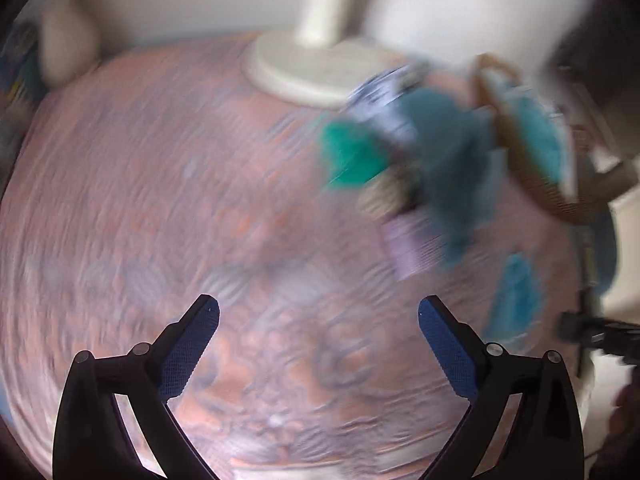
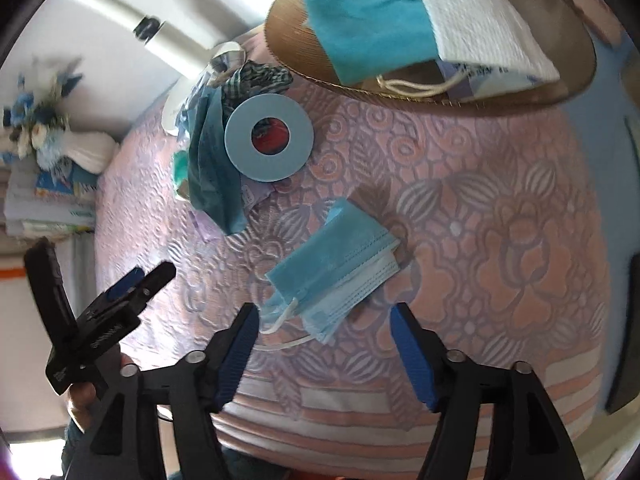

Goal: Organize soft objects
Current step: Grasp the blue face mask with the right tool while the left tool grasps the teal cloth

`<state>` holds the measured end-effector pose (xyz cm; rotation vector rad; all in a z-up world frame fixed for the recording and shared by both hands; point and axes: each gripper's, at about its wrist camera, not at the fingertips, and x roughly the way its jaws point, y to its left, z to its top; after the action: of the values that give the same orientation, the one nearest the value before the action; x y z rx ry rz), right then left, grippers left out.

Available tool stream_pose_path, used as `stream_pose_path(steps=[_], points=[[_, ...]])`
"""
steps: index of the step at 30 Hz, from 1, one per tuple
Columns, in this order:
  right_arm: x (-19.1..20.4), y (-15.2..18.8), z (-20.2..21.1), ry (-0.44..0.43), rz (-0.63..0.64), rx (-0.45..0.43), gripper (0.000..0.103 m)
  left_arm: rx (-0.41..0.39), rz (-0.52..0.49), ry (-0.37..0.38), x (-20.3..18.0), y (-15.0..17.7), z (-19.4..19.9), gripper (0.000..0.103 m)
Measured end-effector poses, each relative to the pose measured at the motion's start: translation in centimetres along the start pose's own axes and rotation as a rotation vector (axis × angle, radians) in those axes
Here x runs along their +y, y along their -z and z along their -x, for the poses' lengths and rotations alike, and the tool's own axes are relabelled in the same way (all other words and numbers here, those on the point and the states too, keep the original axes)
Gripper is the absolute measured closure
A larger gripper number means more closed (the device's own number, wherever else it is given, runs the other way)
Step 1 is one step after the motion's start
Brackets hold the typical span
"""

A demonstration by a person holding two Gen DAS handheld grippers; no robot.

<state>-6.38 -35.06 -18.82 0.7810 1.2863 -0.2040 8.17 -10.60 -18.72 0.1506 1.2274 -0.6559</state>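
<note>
Lying diagonally, face mask (image 2: pixel 334 268) ear loops toward right tool (image 2: pixel 324 320)

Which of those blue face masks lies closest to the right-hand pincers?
The folded blue mask alone on the pink tablecloth, just ahead of the open right gripper; the other mask sits in the basket.

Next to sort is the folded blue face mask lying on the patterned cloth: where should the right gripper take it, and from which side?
Probably the folded mask body at its near layered edge, coming straight down with the open right gripper. It lies flat, and the thin ear loops would likely slip.
</note>
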Motion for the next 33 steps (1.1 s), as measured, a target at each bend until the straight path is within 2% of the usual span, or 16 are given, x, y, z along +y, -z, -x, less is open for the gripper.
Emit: stream_pose_path(steps=[2,5,9,12,19,21,24,26,28,29,30,31,33], points=[[-0.3,-0.1,-0.1,-0.03,-0.034,0.001,0.024,-0.014,-0.036,0.07,-0.9,-1.6,0.3,0.004],[-0.6,-0.4,-0.7,-0.084,-0.081,0.014,0.022,0.007,-0.095,0.139,-2.5,-3.9,0.0,0.004],[-0.7,-0.5,-2.0,-0.111,-0.143,0.044,0.022,0.026,-0.23,0.144,-4.4,-5.3,-1.0,0.005],[-0.8,-0.9,-2.7,-0.121,-0.176,0.045,0.022,0.048,-0.26,0.157,-4.4,-5.4,-1.8,0.005],[0.7,-1.9,-3.8,-0.013,-0.155,0.038,0.022,0.041,-0.281,0.145,-5.4,-5.9,-2.7,0.008],[1.0,-2.1,-4.1,0.029,-0.14,0.032,0.022,0.048,-0.292,0.147,-6.2,-6.2,-3.2,0.022],[1.2,-2.3,-4.8,0.049,-0.147,0.037,0.023,0.063,-0.289,0.158,-6.7,-6.5,-4.1,0.037],[1.6,-2.4,-5.5,0.065,-0.148,0.047,0.044,0.067,-0.279,0.175,-7.0,-6.7,-4.5,0.044],[2.0,-2.2,-6.1,0.089,-0.131,0.052,0.052,0.066,-0.278,0.181,-7.2,-6.6,-4.8,0.055],[1.4,-1.8,-5.6,0.092,-0.121,0.042,0.062,0.061,-0.285,0.177,-7.5,-6.6,-4.8,0.066],[1.6,-1.8,-5.5,0.094,-0.107,0.032,0.07,0.054,-0.295,0.17,-7.7,-6.6,-4.7,0.084],[1.8,-1.7,-5.3,0.098,-0.092,0.021,0.078,0.053,-0.295,0.173,-7.6,-6.5,-4.6,0.089],[2.1,-1.8,-4.5,0.11,-0.073,-0.017,0.082,0.033,-0.286,0.19,-7.5,-6.3,-4.1,0.093]])
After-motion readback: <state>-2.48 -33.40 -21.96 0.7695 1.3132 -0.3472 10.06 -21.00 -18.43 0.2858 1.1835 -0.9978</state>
